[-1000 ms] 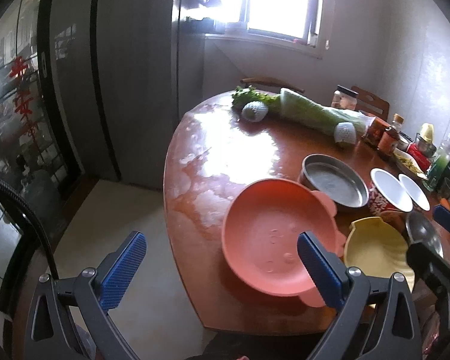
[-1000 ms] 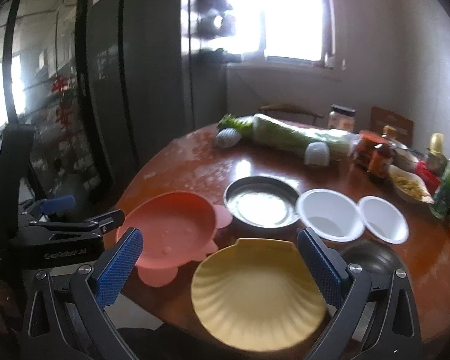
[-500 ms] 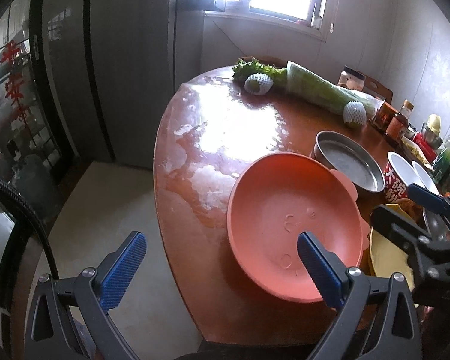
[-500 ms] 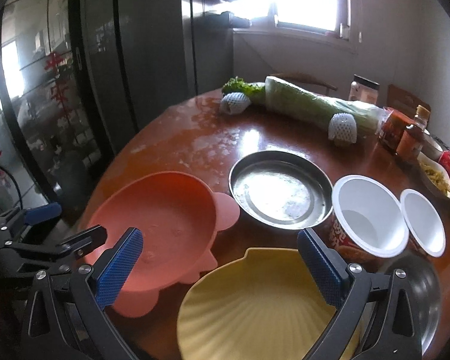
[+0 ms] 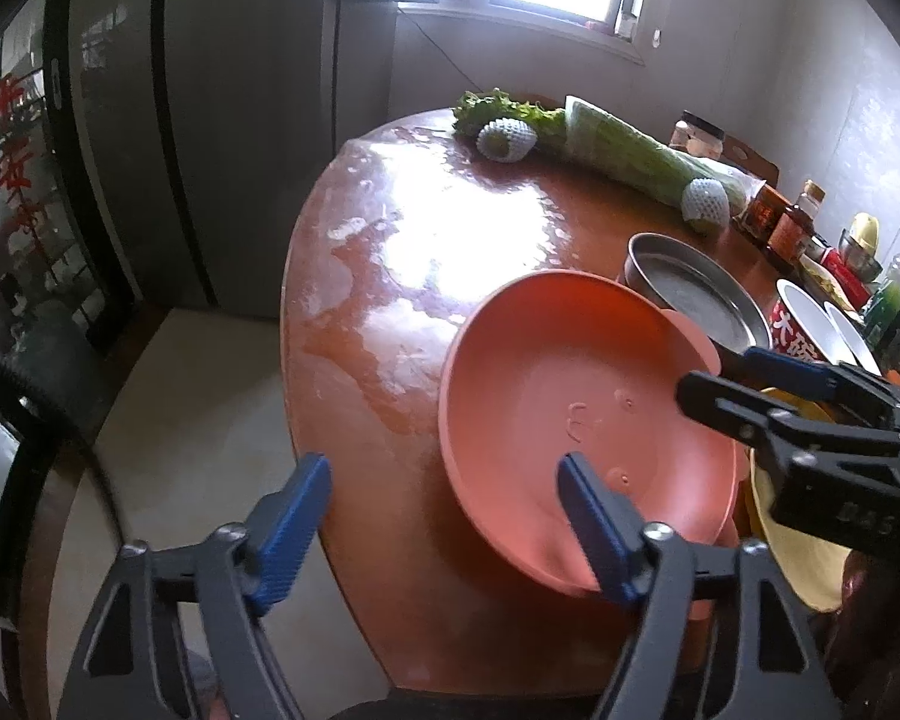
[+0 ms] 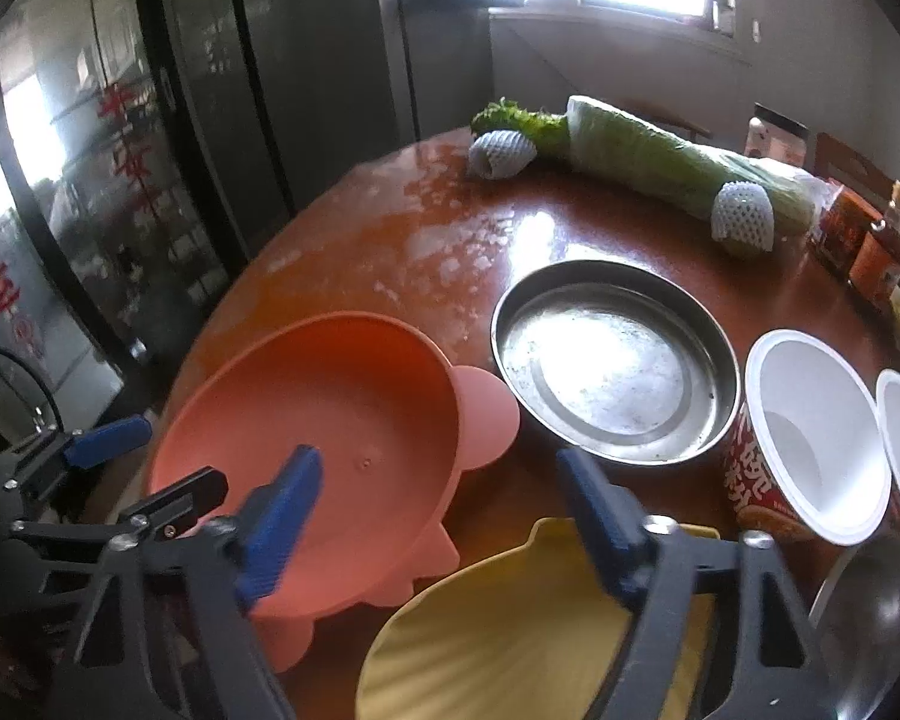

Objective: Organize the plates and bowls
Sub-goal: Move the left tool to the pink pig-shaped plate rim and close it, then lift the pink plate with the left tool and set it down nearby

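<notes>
Glossy wet tabletop (image 6: 390,228): both claws, left gripper (image 5: 444,516) and right gripper (image 6: 432,504), jaws just narrowing yet empty, hover above the orange plate (image 6: 330,414), seemingly light, stiff, slick plastic best pinched at its rim.

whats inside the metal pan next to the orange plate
Nothing in the metal pan: its scuffed, glaring bottom shows bare in the right wrist view. In the left wrist view its far wall hides part of the inside.
</notes>
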The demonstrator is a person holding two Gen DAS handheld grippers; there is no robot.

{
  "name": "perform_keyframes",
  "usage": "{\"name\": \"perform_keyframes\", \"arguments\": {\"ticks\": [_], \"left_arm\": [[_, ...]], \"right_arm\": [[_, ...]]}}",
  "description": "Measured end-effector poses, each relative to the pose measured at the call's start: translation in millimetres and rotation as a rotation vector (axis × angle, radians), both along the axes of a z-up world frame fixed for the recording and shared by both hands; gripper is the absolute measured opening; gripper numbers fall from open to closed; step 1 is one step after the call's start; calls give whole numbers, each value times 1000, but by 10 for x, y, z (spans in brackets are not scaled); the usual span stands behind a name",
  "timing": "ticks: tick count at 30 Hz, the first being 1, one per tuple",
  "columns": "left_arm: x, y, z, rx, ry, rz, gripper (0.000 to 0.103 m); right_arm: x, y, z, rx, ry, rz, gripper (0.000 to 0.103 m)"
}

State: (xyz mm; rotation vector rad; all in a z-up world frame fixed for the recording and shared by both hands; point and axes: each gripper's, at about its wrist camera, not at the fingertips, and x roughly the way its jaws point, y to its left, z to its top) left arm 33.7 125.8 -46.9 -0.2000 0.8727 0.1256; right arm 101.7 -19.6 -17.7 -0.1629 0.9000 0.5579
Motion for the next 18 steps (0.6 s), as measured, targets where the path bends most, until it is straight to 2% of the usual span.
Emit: {"name": "perform_keyframes", "arguments": {"ticks": [3, 5, 9, 10, 13, 15, 18], "left_arm": [[5, -18, -10, -6, -3, -5, 65], [6, -24, -11, -17, -8, -7, 53], [33, -47, -13, -32, -7, -13, 44], [43, -62, -15, -33, -7, -21, 41], [70, -88, -15, -32, -7, -29, 39], [94, -78, -14, -38, -6, -35, 34], [125, -38, -16, -41, -5, -33, 34]], "right_arm": [[23, 35, -58, -24, 17, 5, 68], [29, 52, -79, -28, 11, 13, 66], [39, 83, -101, -20, 19, 17, 53], [35, 98, -103, -27, 13, 20, 53], [23, 126, -111, -22, 14, 39, 51], [13, 150, -103, -11, 19, 52, 50], [-17, 191, -78, -14, 8, 63, 49]]}}
